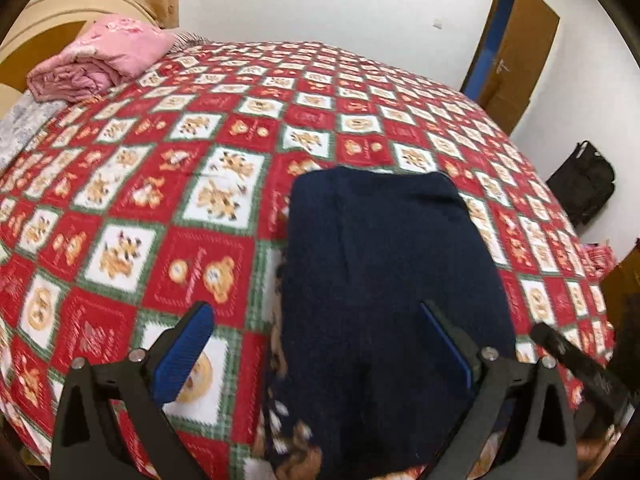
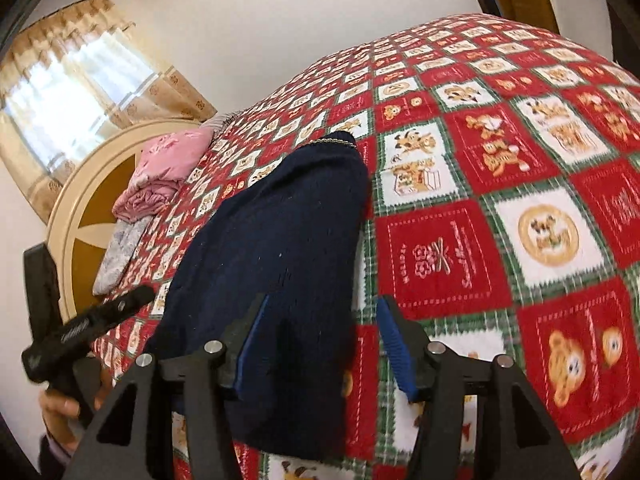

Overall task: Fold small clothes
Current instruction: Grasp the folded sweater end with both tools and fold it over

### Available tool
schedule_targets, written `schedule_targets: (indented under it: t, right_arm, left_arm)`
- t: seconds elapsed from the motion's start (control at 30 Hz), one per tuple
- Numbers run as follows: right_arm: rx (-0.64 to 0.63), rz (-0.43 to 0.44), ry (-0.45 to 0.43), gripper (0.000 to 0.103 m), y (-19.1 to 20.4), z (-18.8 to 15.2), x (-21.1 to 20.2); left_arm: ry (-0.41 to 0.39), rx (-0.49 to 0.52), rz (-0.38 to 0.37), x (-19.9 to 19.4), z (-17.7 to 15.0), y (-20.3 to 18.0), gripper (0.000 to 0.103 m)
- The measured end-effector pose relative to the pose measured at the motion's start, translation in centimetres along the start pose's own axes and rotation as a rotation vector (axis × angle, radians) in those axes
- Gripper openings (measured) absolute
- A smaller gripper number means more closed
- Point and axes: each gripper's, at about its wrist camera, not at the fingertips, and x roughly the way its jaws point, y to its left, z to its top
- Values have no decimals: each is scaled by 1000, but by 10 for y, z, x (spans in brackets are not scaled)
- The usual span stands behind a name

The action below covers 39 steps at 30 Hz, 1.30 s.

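- The dark navy knitted garment lies flat on the red, white and green checked bedspread, already doubled into a tidy oblong near the bed's close edge.
- The left gripper hovers over its near end with the blue-padded fingers spread wide, nothing between them. One pad sits over the spread, the other over the knit.
- The right gripper is open too: the garment's near right edge sits between the fingers, but the pads aren't pressing on it.
- In the right wrist view a hand holds the left tool's handle low at the left.
- My read: one fold is done and the next bite is being lined up. To do it well, both grippers should pinch the near corners through all layers, lift evenly, and carry the hem straight toward the gold-trimmed far edge so the sides stay square.
- Room is generous: bare spread beyond and to both sides of the garment.
- The folded pink quilt sits well apart by the cream headboard.
- Watch the bed's near edge; the garment lies close to it.
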Motion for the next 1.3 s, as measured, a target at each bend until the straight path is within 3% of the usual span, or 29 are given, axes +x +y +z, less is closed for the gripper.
schedule_targets:
  t: [0.13,0.4,0.6,0.7,0.73,0.9,1.07,1.3]
  right_arm:
    - [23,18,26,57,-3,-10,1]
    - [82,36,22,57,-18,-5,3]
    - [137,58,45,57,-18,13,35]
    - [235,138,95,61,-22,9,59]
    - [251,163,106,67,-20,5,65]
    - [94,141,109,71,-1,-2,68]
    - [111,161,122,70,-9,5,75]
    - [64,101,87,74,4,9,88]
  left_arm:
    - [61,44,57,23,-5,-2,101]
    - [135,-67,-42,47,-18,11,100]
    - [195,-163,-119,62,-23,16,103]
    - [219,-174,-139,65,-26,10,103]
    - [224,-151,-141,65,-27,7,103]
    - [227,-96,-159,68,-27,-2,103]
    - [207,-83,-153,68,-28,-4,103]
    - [196,-94,-161,70,-27,-5,103]
